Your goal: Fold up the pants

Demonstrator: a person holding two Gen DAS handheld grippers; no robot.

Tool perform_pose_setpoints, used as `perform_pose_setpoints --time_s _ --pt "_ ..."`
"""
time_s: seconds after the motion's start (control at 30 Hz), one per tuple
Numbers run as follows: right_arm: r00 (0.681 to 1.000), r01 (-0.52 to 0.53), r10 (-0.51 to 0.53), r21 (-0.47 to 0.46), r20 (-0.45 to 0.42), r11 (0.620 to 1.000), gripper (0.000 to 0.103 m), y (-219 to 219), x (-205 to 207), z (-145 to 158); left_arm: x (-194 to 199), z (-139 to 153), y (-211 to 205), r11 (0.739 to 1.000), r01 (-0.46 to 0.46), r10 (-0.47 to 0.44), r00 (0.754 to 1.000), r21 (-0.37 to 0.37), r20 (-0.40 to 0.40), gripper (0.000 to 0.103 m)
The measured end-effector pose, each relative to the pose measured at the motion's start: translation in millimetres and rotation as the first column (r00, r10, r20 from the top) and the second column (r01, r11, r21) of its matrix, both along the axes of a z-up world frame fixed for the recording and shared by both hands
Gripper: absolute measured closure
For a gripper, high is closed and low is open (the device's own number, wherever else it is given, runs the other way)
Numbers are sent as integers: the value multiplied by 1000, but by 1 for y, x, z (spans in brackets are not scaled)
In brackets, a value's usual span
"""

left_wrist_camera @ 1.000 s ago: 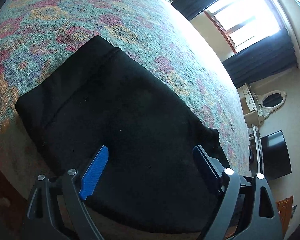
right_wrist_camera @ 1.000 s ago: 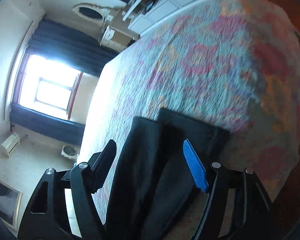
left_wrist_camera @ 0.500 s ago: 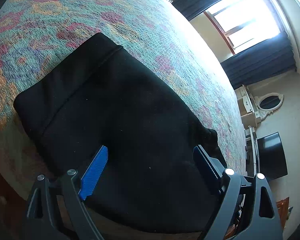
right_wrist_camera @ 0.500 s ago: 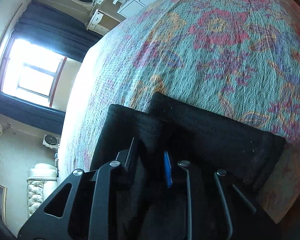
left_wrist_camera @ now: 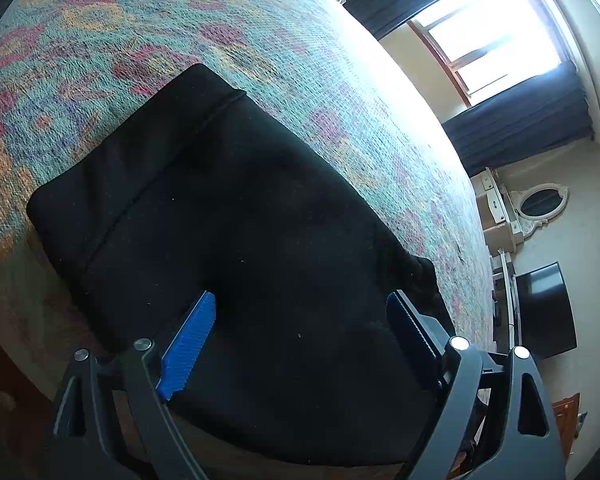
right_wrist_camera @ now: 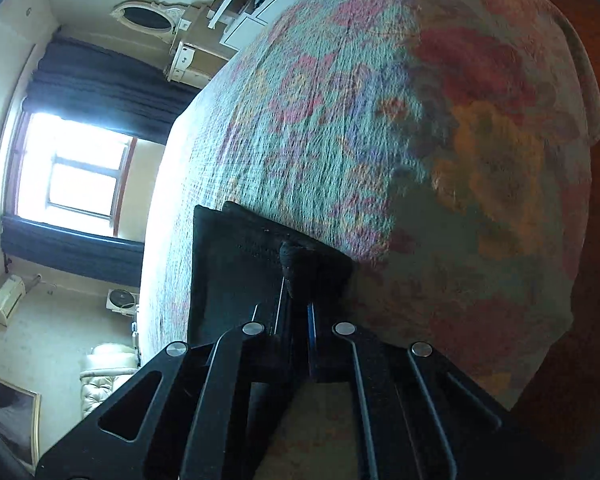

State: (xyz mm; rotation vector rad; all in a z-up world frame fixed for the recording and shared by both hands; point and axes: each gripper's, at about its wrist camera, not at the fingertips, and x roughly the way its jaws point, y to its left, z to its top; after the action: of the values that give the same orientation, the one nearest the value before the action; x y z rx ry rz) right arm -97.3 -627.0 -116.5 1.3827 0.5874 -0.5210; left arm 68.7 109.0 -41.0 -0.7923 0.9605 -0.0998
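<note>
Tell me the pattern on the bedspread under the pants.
The bedspread is teal with pink, red and yellow flowers; the left wrist view shows it best.

A bright window is flanked by dark curtains; an oval mirror is hung on the cream wall.

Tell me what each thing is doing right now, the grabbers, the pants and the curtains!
Left gripper: open, over the pants, pinching nothing.
Right gripper: shut on a bunched bit of cloth.
Black pants: lying partly folded on the bedspread.
Curtains: pulled apart, window bright.
</note>
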Motion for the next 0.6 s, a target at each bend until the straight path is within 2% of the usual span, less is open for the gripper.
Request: perform_pose_setpoints --time_s 0.17,0.23,0.3,0.33,0.4,0.47,0.5,0.57,0.6 --pt "1000 -13 13 -37 -9 999 97 -1 0 12 -3 4 6 997 -26 25 1000 -67 -10 17" --pt "1000 -17 17 -39 -5 999 94 -3 -5 17 -4 4 9 996 -41 40 999 -85 -11 17" --pt "999 -28 26 -75 -22 997 86 -6 -4 26 -4 5 10 995 -41 40 999 -86 -15 17" --pt "999 -27 24 -107 -36 994 83 -9 -4 32 -4 6 9 996 -38 37 999 -77 -12 17" --pt "998 -12 0 -182 -67 983 61 -20 -3 47 -3 9 6 999 -21 21 1000 -47 1 17" --pt "997 -23 5 -226 -79 974 52 -30 1 55 -3 15 -2 1000 4 -4 1000 -9 22 17" --pt "995 -74 57 -213 -83 974 44 -36 12 54 -3 18 -6 1000 19 -20 999 16 37 17" --pt "984 -172 158 -208 -83 963 44 -44 37 53 -1 23 -15 995 57 -61 996 77 61 17" --pt "973 -230 217 -205 -83 951 38 -45 49 52 1 24 -18 992 75 -82 994 105 66 17"
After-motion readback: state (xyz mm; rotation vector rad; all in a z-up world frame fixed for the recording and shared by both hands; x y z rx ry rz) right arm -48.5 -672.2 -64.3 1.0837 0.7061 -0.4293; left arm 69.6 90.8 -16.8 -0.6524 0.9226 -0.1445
